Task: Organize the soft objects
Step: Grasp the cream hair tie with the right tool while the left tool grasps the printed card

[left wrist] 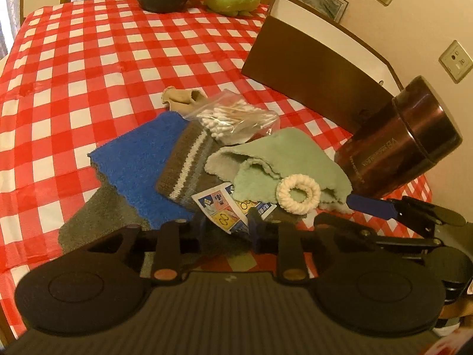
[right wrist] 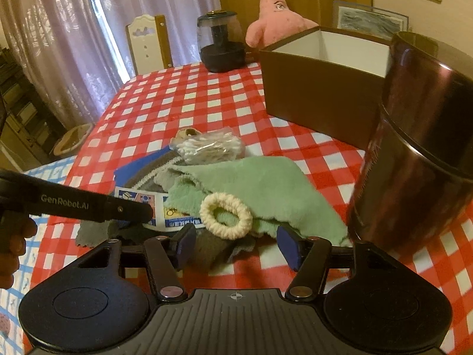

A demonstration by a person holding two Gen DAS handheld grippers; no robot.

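Note:
A heap of soft things lies on the red-checked cloth: a blue towel (left wrist: 142,165), a striped sock (left wrist: 184,162), a green cloth (left wrist: 295,153) (right wrist: 251,183), a cream hair tie (left wrist: 298,193) (right wrist: 226,216) and a grey cloth (left wrist: 97,216). A printed packet (left wrist: 221,210) and a bag of cotton swabs (left wrist: 233,118) sit among them. My left gripper (left wrist: 228,226) is low over the heap, its narrow gap astride the packet's corner. My right gripper (right wrist: 238,245) stands open and wide just short of the hair tie, over grey cloth. One of its blue fingers (left wrist: 369,207) shows beside the green cloth.
An open brown box (right wrist: 322,94) with a white inside stands behind the heap. A dark metal canister (right wrist: 414,162) stands close on the right. A pink plush (right wrist: 275,20) and a black jar (right wrist: 220,44) are at the far edge. A hand (right wrist: 11,245) holds the left gripper.

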